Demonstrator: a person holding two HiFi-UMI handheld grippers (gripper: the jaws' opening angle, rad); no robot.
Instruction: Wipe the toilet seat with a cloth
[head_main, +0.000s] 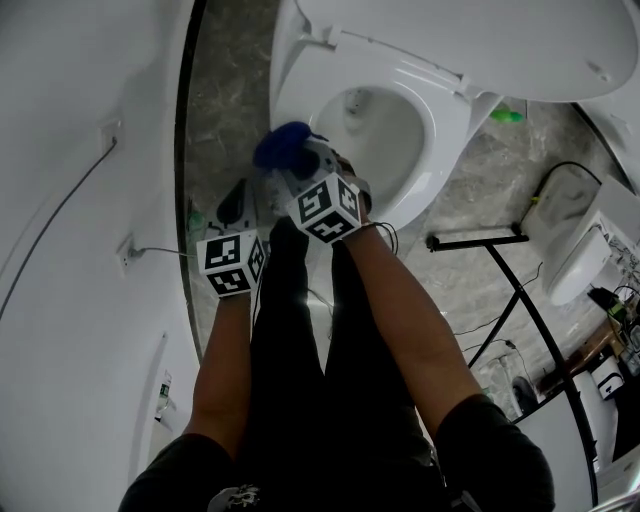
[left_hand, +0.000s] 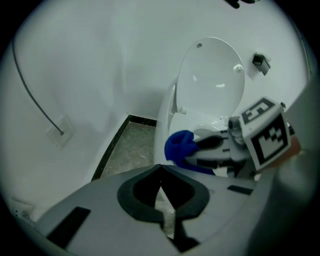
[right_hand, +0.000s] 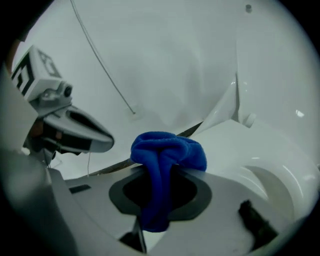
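A bunched blue cloth (right_hand: 167, 152) is pinched in my right gripper (right_hand: 161, 172), which is shut on it. In the head view the cloth (head_main: 283, 146) hangs over the near left rim of the white toilet seat (head_main: 440, 130); whether it touches the rim I cannot tell. The lid (head_main: 480, 35) stands raised. My left gripper (left_hand: 161, 172) is shut with nothing between its jaws, held just left of and below the right gripper (head_main: 300, 165). From the left gripper view the cloth (left_hand: 180, 146) and the right gripper (left_hand: 215, 150) show in front of the seat (left_hand: 200, 131).
A white wall (head_main: 80, 200) with a cable (head_main: 60, 215) runs along the left. Grey marble floor (head_main: 225, 110) surrounds the toilet. A black metal stand (head_main: 520, 300) and a white appliance (head_main: 575, 245) are at the right. The person's legs fill the lower middle.
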